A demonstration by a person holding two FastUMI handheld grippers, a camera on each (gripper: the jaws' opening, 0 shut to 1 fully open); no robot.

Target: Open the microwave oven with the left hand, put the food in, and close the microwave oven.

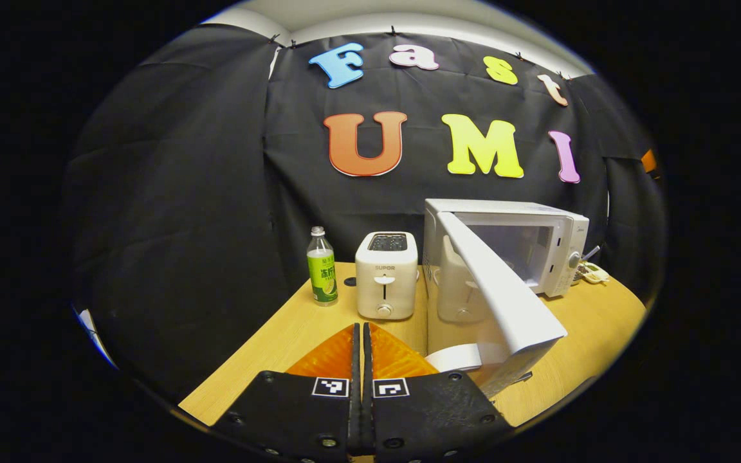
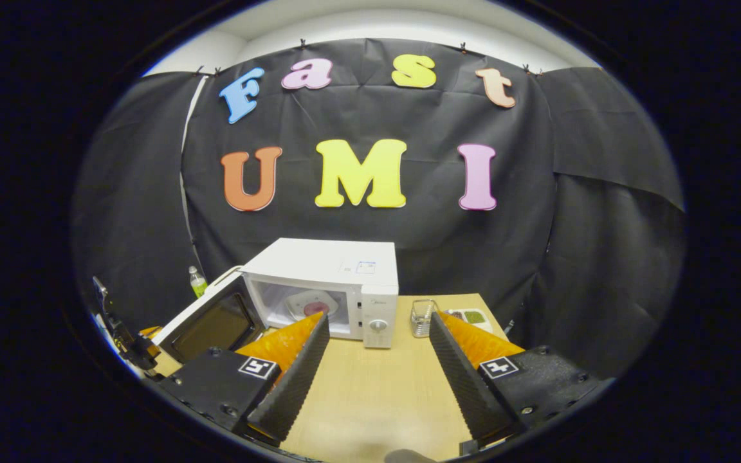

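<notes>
In the left gripper view the left gripper (image 1: 362, 341) has its two fingers pressed flat together with nothing between them, low over the near part of the wooden table (image 1: 261, 347). Just to its right is the free edge of the microwave door (image 1: 505, 289), which is swung wide open towards the camera on hinges at the oven's left side. The microwave (image 1: 538, 247) sits far right on the table, long axis across it, its opening facing the near side. Left of it stand a white toaster (image 1: 386, 275) and, further left, a green-labelled bottle (image 1: 321, 267).

In the right gripper view the right gripper (image 2: 377, 354) has its fingers spread wide and empty above the bare table. Beyond them the microwave (image 2: 345, 270) stands open, door (image 2: 213, 321) to the left; inside it lies a plate (image 2: 311, 303) with something reddish on it. Just right of the oven stands a glass jar (image 2: 423, 318), contents unclear, and beside that a small tray (image 2: 470, 316) with something green.
</notes>
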